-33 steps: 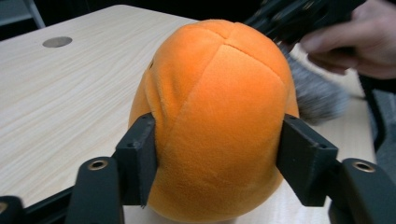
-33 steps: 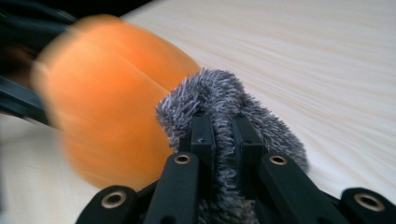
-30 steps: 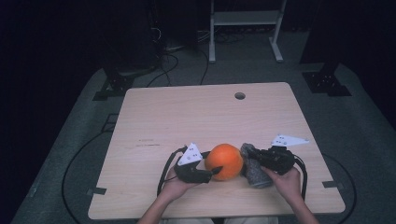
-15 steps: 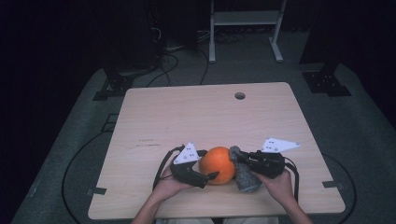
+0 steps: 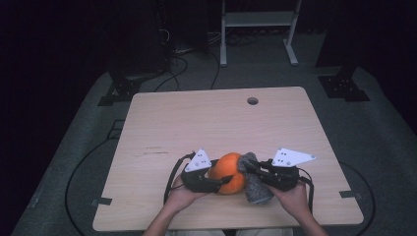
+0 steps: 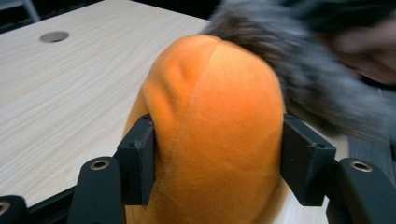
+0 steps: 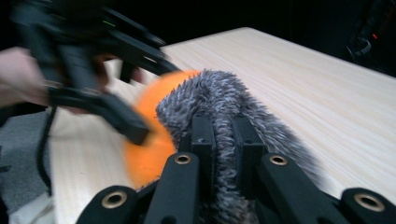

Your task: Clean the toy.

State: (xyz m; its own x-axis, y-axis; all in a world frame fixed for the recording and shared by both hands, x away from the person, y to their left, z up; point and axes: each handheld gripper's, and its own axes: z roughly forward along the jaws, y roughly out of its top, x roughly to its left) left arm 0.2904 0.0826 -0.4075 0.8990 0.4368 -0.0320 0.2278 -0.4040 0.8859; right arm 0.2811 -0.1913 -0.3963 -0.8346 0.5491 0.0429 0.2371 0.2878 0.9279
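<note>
An orange plush ball [image 5: 227, 171] [image 6: 219, 116] rests on the wooden table [image 5: 221, 118] near its front edge. My left gripper [image 5: 222, 176] [image 6: 217, 158] is shut on it, both pads [image 6: 137, 161] pressing its sides; the jaws have just been closing with the ball between them. A grey furry piece [image 5: 256, 189] [image 7: 219, 98] lies against the ball's right side. My right gripper [image 5: 247, 167] [image 7: 224, 135] is shut on its upper part, fur bunched between the jaws. The right gripper view also has the ball [image 7: 144, 154] and the left gripper [image 7: 112, 107], blurred.
A round hole [image 5: 253, 101] [image 6: 54, 36] sits near the table's far edge. The tabletop beyond the ball is bare wood. A white metal stand [image 5: 255, 29] and cables [image 5: 182, 59] are on the dark floor behind the table.
The right gripper has moved left and slightly up with the grey fur, bringing it against and over the ball's right side. The left hand has stayed in place.
</note>
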